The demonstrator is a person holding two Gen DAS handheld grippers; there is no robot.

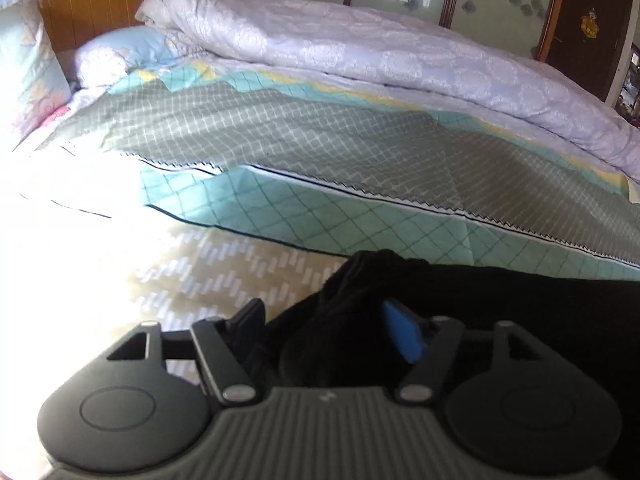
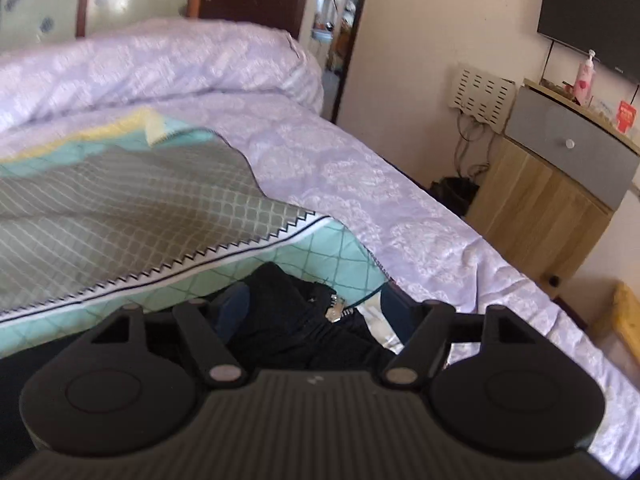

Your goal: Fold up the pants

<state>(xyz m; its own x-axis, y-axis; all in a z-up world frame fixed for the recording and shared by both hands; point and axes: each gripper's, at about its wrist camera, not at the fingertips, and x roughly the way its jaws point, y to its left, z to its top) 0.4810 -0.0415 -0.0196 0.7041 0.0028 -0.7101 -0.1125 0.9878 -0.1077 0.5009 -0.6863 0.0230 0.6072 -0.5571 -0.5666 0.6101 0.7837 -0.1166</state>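
The black pants (image 1: 520, 312) lie on the bed near its front edge. In the left wrist view a bunched end of them (image 1: 340, 320) rises between the fingers of my left gripper (image 1: 326, 326). Its jaws stand wide and the left finger (image 1: 250, 318) is clear of the cloth, so nothing is gripped. In the right wrist view the waist of the pants (image 2: 288, 320), with a metal fastener (image 2: 335, 307), lies between the spread fingers of my right gripper (image 2: 314, 312). That gripper is open too, with its pads apart from the fabric.
A green and grey checked blanket (image 1: 280, 140) is spread just beyond the pants. A rolled lilac quilt (image 1: 400, 64) lies along the far side and pillows (image 1: 24, 64) at the headboard. A wooden cabinet (image 2: 552, 200) stands right of the bed.
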